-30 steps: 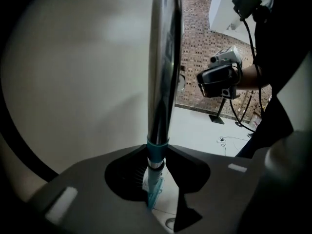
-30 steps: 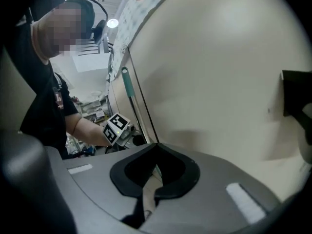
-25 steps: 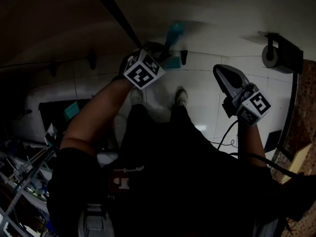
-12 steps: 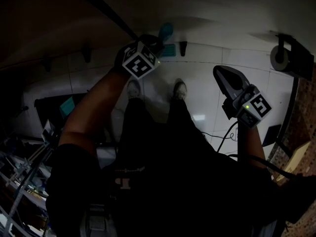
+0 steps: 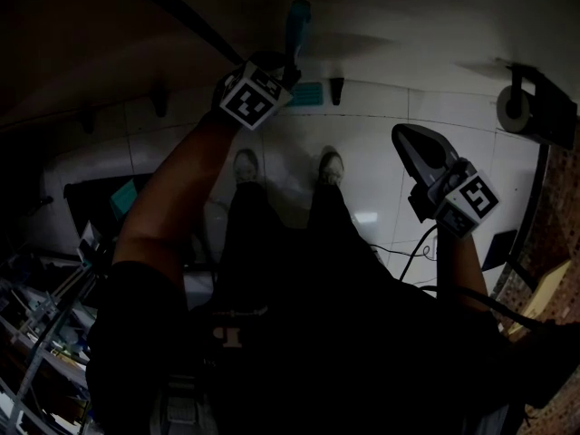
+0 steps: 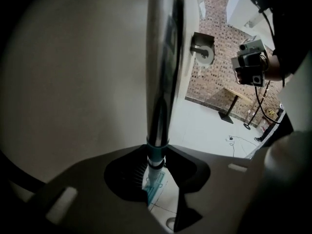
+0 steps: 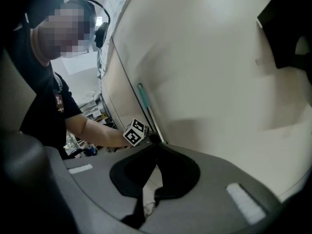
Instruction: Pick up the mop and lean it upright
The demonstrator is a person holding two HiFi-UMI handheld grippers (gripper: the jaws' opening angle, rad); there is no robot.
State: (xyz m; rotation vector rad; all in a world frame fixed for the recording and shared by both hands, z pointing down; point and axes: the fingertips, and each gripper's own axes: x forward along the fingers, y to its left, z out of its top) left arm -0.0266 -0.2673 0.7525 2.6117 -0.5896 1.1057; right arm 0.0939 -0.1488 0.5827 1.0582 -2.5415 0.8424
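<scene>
The mop has a dark shiny pole [image 6: 158, 72] with a teal section [image 5: 297, 21] and a flat teal head [image 6: 153, 189] down on the white tiled floor. My left gripper [image 5: 283, 69] is shut on the pole, which runs between its jaws [image 6: 157, 152] close to a pale wall. In the right gripper view the teal section [image 7: 145, 101] shows slanted along that wall, just above the left gripper's marker cube [image 7: 135, 133]. My right gripper [image 5: 403, 139] hangs apart to the right, shut with nothing in it [image 7: 156, 152].
A toilet-paper roll on a black holder [image 5: 512, 107] sticks out from the right wall. The person's shoes [image 5: 331, 166] stand on the tiles below the mop. A cable [image 5: 408, 252] trails on the floor. Cluttered shelving [image 5: 45, 315] fills the lower left.
The left gripper has risen and moved forward with the mop; the teal section now points more steeply up in the head view. The right gripper has barely moved.
</scene>
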